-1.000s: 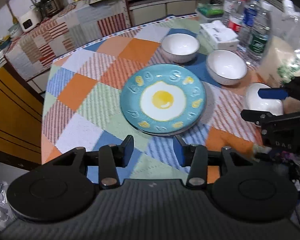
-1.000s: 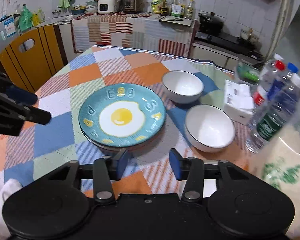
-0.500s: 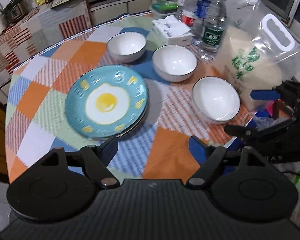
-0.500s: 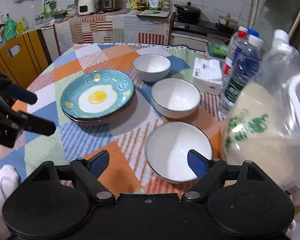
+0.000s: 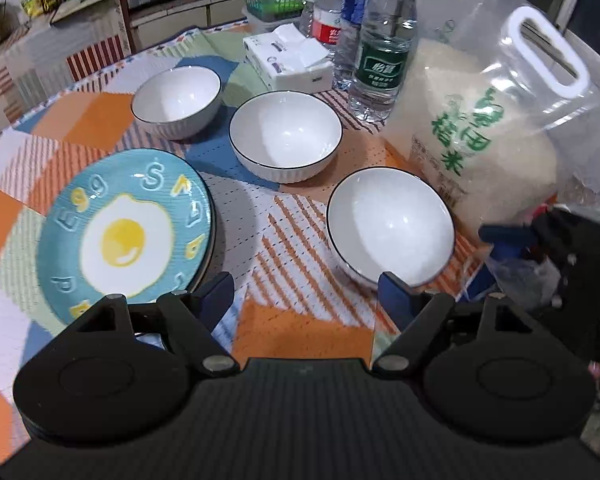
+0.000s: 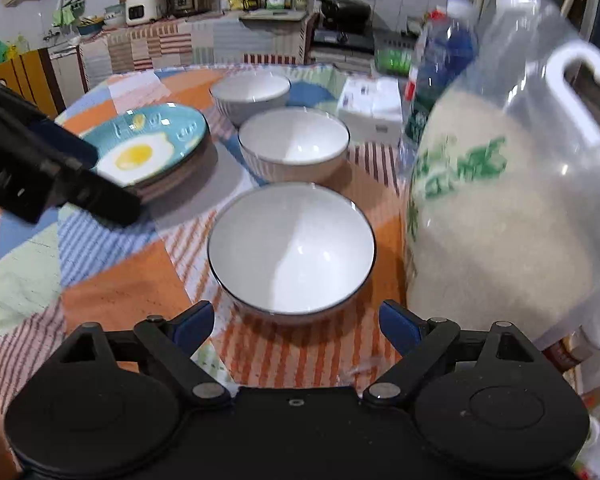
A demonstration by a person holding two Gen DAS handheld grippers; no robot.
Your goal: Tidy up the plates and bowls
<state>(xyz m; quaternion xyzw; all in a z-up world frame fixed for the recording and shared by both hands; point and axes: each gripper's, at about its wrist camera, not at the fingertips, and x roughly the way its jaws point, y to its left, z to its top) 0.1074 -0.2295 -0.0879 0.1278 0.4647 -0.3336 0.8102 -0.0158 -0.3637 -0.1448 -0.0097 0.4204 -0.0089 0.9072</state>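
The right hand-held gripper (image 6: 296, 326) is seen with its jaws opening wide and nothing between them, the nearest white round ceramic bowl with a dark rim (image 6: 292, 248) lying just ahead of its blue pads, probably so that the rim can be straddled. The left hand-held gripper (image 5: 306, 298) is spread and empty too; the teal fried-egg plate, stacked on others (image 5: 126, 228), lies ahead to its left. Two more white bowls (image 5: 286, 136) are lined up beyond on the patchwork-clothed tabletop (image 5: 300, 328). Only the left view shows the water-bottle labels clearly.
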